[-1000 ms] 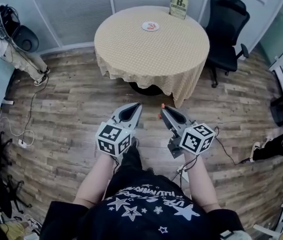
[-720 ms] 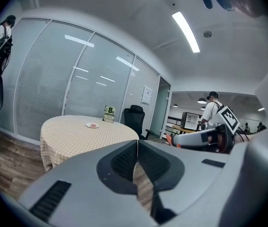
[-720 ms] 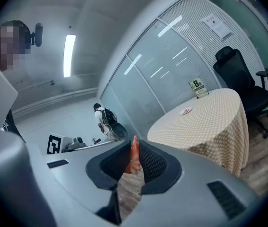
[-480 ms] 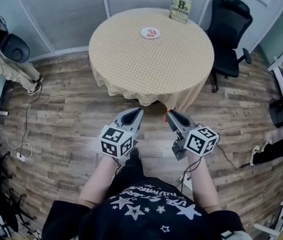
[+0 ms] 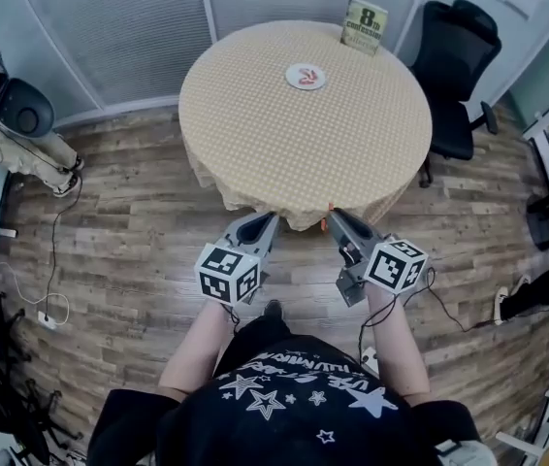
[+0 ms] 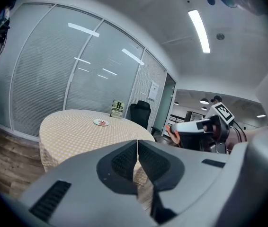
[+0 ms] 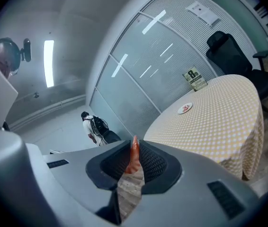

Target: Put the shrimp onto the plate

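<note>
2 grippers are held side by side low in the head view, their tips at the near hem of the round table (image 5: 304,144) with its yellow checked cloth. The right gripper (image 5: 332,214) has its jaws closed on the shrimp (image 5: 330,207), leaving only the gap the shrimp fills. In the right gripper view the shrimp (image 7: 134,156) stands between the ribbed pads of that gripper (image 7: 134,144). Its long axis runs along the jaws, the narrow orange end pointing out past the tips towards the table and the thicker end set deeper between the pads. The left gripper (image 5: 273,217) is empty, and its own view shows its jaws (image 6: 137,142) pressed together with nothing between them.

The plate (image 5: 305,77) sits on the far half of the table, well apart from both grippers, with red-orange pieces lying on it. It also shows small in the right gripper view (image 7: 185,109) and the left gripper view (image 6: 101,122).

Compared with 1.0 s ago, the grippers have come forward: then they hung over bare wood floor short of the cloth, now they reach its edge. Both grips look unchanged.

A standing card (image 5: 363,26) at the table's far rim shows a large "8"; the smaller print under it is too small to read. A black office chair (image 5: 454,56) stands beside the table on the right.
</note>
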`<state>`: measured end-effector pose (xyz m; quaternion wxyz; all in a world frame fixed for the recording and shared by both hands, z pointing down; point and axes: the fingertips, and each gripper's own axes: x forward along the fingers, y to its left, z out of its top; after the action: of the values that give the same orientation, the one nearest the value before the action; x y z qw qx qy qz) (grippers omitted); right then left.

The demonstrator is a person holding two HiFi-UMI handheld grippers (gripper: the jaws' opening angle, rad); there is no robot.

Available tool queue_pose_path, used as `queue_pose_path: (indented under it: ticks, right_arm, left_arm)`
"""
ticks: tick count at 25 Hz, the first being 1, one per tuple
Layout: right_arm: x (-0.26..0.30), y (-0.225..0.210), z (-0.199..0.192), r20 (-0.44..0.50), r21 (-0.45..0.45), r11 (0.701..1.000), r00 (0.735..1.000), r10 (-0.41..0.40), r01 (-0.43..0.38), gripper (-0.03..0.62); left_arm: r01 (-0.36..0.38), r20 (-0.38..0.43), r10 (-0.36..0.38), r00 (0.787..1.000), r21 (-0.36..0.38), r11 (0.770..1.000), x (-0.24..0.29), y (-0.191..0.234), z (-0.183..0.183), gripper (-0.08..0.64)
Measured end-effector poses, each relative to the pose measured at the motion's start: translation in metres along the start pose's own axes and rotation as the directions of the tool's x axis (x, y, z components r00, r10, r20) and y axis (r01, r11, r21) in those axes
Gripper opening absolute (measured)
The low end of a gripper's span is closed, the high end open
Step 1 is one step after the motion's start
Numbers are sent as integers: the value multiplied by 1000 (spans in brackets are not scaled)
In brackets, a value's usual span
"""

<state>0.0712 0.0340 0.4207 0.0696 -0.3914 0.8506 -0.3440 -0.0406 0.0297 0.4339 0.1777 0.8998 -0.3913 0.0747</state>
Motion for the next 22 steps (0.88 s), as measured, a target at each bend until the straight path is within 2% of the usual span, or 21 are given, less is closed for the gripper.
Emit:
queue_pose_path:
  ticks: [7, 14, 22]
  right_arm:
    - [28, -8, 9, 14, -5, 999, 999, -48, 48, 66]
    - [36, -29, 14, 11, 9, 997, 997, -81, 81, 66]
    - [71, -63, 43, -3, 18, 999, 1000, -27, 27, 66]
  left_arm:
    - [26, -29, -26, 999, -16, 1000, 10, 36, -2, 12]
    - [24, -41, -25, 999, -35, 999, 27, 51, -1, 12]
    - [-22, -42, 20, 999, -37, 999, 63, 70, 16, 12]
